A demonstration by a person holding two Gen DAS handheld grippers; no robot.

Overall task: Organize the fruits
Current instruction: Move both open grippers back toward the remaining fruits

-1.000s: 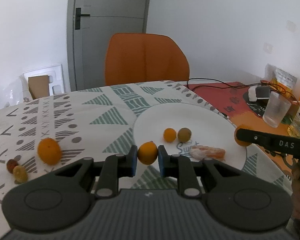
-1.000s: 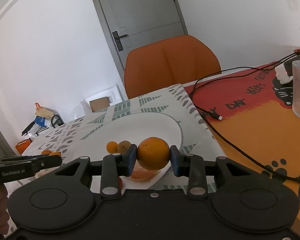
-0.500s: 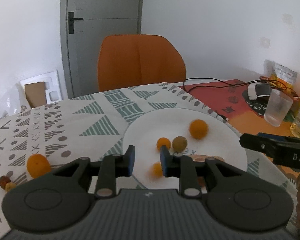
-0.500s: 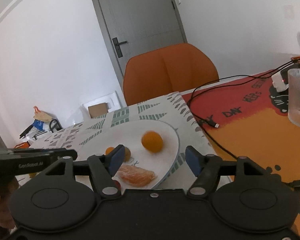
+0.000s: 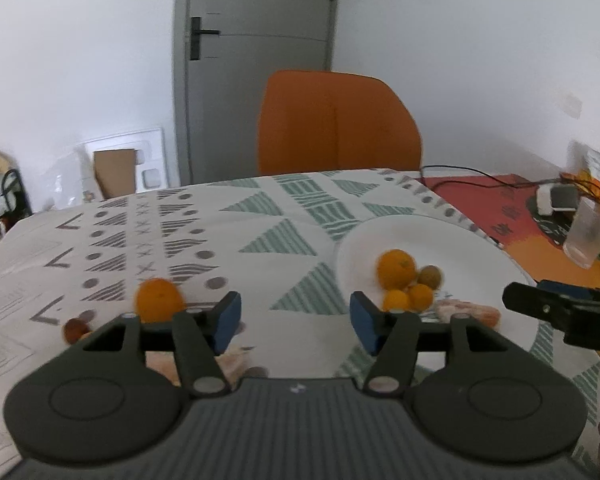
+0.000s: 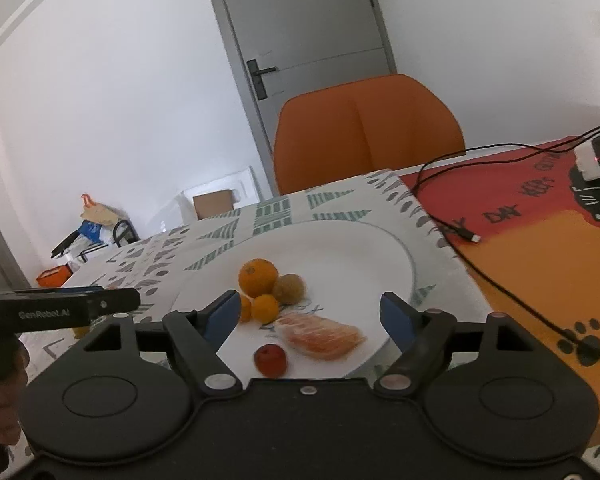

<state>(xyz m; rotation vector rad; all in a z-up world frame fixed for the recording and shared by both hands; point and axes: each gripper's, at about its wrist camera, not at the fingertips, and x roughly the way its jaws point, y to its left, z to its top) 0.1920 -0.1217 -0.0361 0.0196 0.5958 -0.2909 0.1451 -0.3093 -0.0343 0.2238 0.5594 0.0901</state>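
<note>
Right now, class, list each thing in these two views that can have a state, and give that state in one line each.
left gripper: open, holding nothing
right gripper: open, holding nothing
white plate: loaded with fruit
large orange: on the plate, touching the brown fruit
peeled segment: lying on the plate
loose orange: off the plate, on the tablecloth
door: shut
glass: upright

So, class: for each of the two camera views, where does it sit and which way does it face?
Left wrist: on the left tool, open, facing the patterned cloth, plate at right; the right tool intrudes.
Right wrist: on the right tool, open, over the plate; the left tool shows.
Shared: plate, orange chair, door.
</note>
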